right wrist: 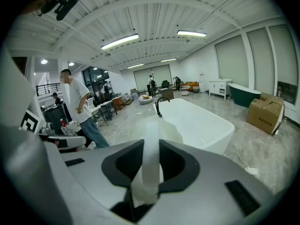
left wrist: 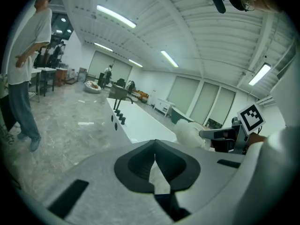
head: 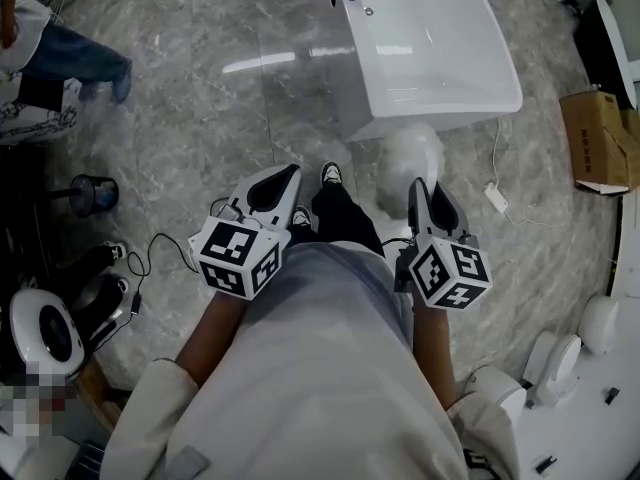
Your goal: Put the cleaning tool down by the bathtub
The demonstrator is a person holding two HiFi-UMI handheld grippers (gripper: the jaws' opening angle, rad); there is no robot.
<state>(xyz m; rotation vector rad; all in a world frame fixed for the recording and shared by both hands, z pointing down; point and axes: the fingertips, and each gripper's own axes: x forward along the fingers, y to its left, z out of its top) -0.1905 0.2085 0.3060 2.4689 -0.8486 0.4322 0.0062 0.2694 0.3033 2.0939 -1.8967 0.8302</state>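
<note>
While I stand in front of the bathtub [head: 497, 66], my right gripper [head: 420, 190] has its jaws clamped on the white handle of the cleaning tool [head: 413, 156], whose fluffy head points toward the tub's near end. My left gripper [head: 289, 175] has its jaws pressed together, with nothing between them.

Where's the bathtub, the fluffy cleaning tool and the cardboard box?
bathtub [head: 430, 38], head view, its bare white inside.
cleaning tool [head: 412, 156], head view, its fluffy white head.
cardboard box [head: 598, 138], head view, its top side.

open: floor [head: 250, 108] left of bathtub [head: 430, 58] | blocked right side: cable plug [head: 496, 197], cardboard box [head: 597, 138]
</note>
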